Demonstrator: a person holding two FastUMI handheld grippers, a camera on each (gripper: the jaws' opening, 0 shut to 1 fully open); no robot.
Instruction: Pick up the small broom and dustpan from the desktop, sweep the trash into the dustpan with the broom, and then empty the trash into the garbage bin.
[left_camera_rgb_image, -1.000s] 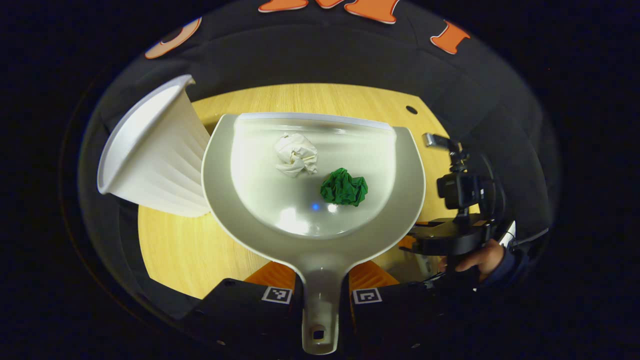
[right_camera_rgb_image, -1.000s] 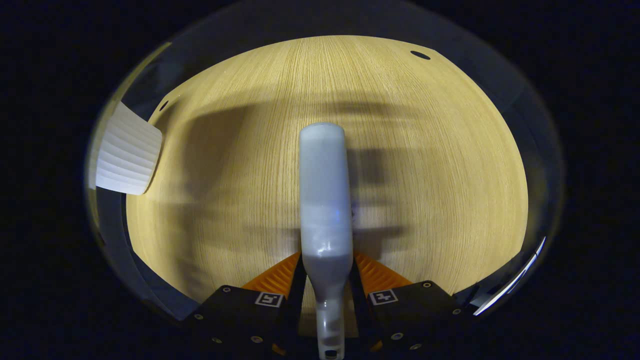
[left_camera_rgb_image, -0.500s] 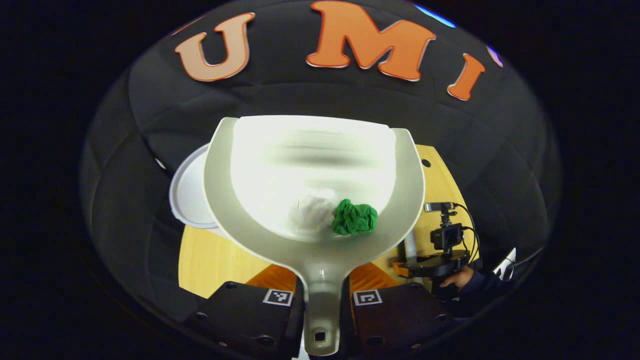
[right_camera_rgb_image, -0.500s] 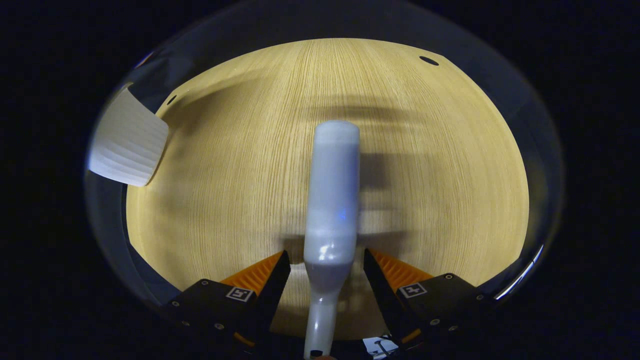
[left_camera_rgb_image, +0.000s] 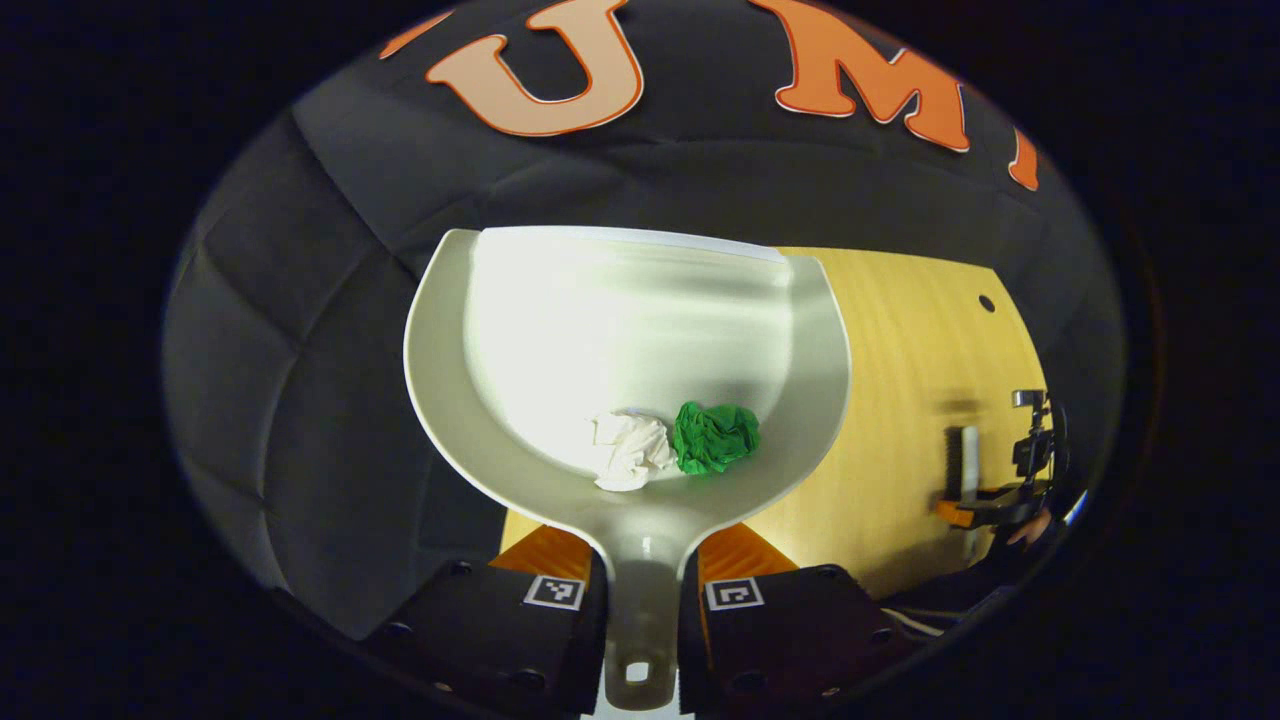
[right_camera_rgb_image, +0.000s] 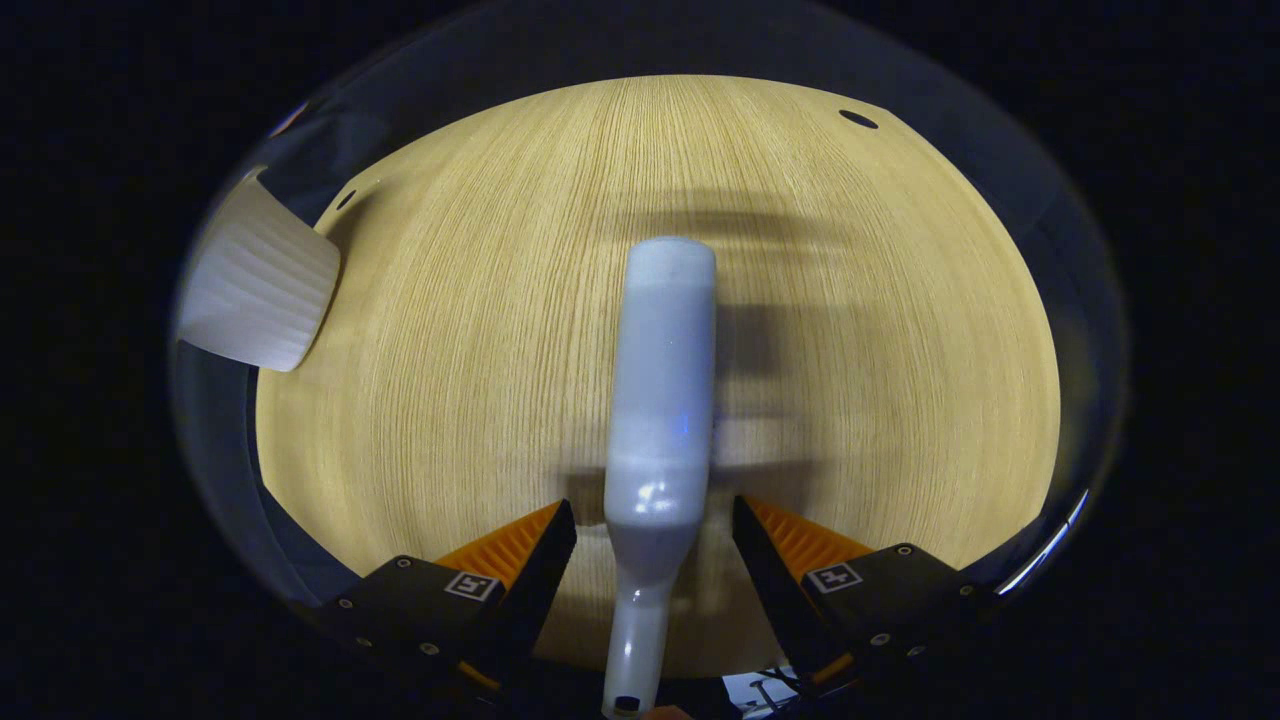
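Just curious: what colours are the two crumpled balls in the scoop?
One white paper ball, one green paper ball, in the dustpan; clearest in the left gripper view.

Bare desktop (right_camera_rgb_image: 480, 330) lies open around the broom (right_camera_rgb_image: 660, 380); the bin (right_camera_rgb_image: 258, 300) stands at its corner.

Pale grey dustpan (left_camera_rgb_image: 440, 330) holds white wad (left_camera_rgb_image: 628, 452), green wad (left_camera_rgb_image: 714, 437).
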